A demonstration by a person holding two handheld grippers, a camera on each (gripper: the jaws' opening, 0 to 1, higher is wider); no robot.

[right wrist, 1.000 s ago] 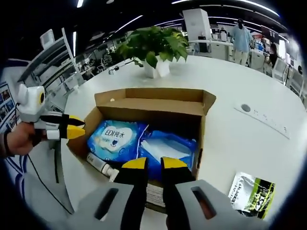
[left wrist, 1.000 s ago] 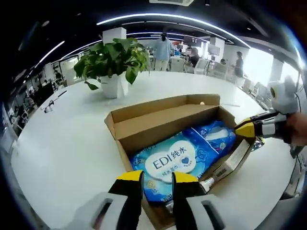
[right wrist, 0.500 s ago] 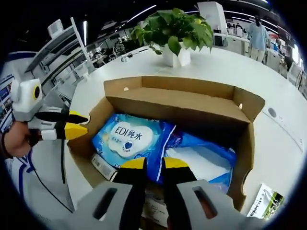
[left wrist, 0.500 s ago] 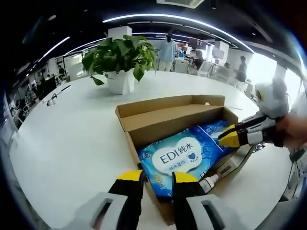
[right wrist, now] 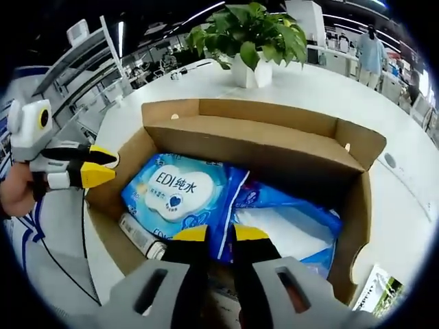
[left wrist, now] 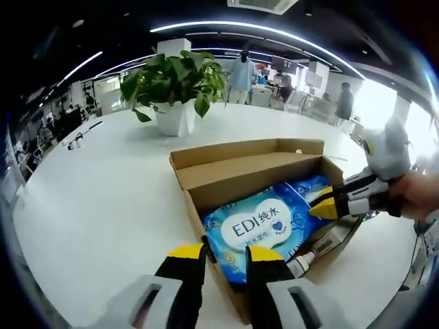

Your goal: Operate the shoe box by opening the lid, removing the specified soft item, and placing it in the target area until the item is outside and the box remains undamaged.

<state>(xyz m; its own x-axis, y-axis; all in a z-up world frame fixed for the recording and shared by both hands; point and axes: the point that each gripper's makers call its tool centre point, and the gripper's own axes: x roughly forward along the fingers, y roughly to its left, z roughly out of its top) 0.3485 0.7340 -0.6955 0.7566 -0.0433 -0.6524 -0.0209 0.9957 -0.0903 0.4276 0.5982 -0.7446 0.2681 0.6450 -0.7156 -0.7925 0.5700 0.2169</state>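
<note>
An open brown cardboard shoe box [left wrist: 236, 171] [right wrist: 254, 140] lies on a white table, its lid flap folded up at the far side. Inside lie a blue "EDI" wet-wipes pack [left wrist: 257, 226] [right wrist: 175, 192], a second blue pack [left wrist: 309, 188] [right wrist: 288, 226] and a white tube [left wrist: 302, 260] [right wrist: 140, 236]. My left gripper [left wrist: 225, 257] [right wrist: 103, 166] hovers at the box's near corner, jaws slightly apart and holding nothing. My right gripper [right wrist: 220, 240] [left wrist: 321, 208] hangs over the box's opposite side above the packs, with a narrow gap and nothing held.
A potted green plant [left wrist: 175, 82] [right wrist: 250, 34] stands on the table beyond the box. A green-and-black packet [right wrist: 377, 291] lies on the table near the box. People stand among desks in the far background. The white tabletop [left wrist: 103, 199] stretches wide around the box.
My right gripper has come closer and lower over the box, now reaching in above the wipes packs. The left gripper has shifted slightly along the box's corner.
</note>
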